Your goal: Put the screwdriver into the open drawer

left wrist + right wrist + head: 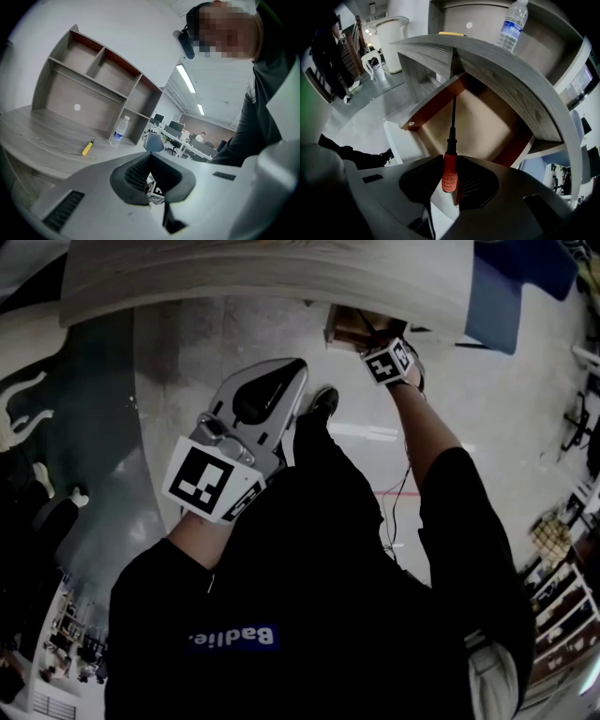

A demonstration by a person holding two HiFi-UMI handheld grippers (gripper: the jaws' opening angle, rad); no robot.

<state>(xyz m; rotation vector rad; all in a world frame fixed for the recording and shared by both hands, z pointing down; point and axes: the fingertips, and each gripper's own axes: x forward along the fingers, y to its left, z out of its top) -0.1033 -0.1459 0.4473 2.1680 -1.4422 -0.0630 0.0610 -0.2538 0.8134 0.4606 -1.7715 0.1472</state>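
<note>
Pinching a red-handled screwdriver (450,150) by its handle in the right gripper (450,176), pads tight on the grip, black shaft pointing down into the open drawer (487,117) just under the desk (511,79) top. Holding the left gripper (152,185) out beyond the desk edge, jaws pressed together on nothing. Seen on the desk top: a yellow-handled tool (87,148) lying just beside a standing water bottle (119,131), both in front of the shelf unit (93,89).
</note>
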